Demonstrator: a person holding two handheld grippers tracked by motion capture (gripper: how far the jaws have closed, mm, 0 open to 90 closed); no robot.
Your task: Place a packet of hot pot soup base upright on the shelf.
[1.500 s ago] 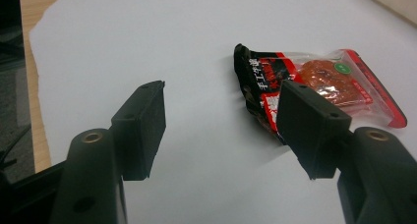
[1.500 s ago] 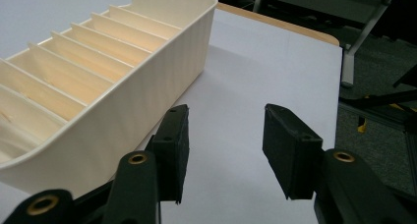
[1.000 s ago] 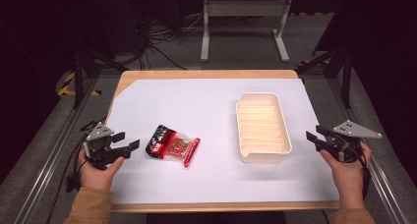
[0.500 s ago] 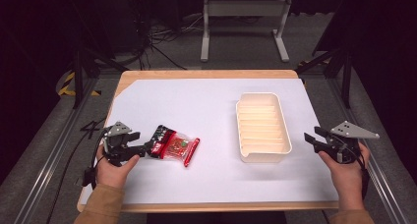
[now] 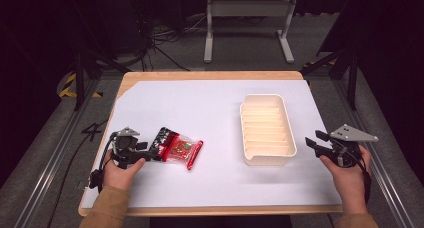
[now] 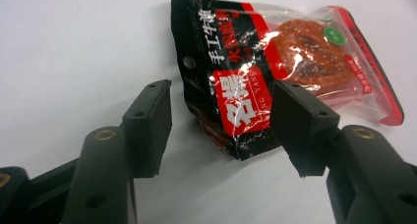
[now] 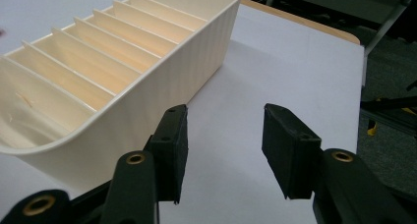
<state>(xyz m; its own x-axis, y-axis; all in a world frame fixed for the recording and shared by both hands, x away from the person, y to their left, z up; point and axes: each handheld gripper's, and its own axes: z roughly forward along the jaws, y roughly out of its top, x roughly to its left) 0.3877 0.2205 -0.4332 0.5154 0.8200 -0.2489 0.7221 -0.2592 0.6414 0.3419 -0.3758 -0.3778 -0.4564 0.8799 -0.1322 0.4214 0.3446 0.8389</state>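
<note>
Left gripper [image 5: 146, 151] has moved in from the table edge to the snack packet [image 5: 176, 147]; its jaws have just been closing, packet's black end between them, pads not yet pressing. Grab looks imminent. Right gripper [image 5: 314, 140] sits empty, half open, just beside the ribbed tray [image 5: 268, 160]. White table sheet [image 5: 200, 108], dark room beyond it.
</note>
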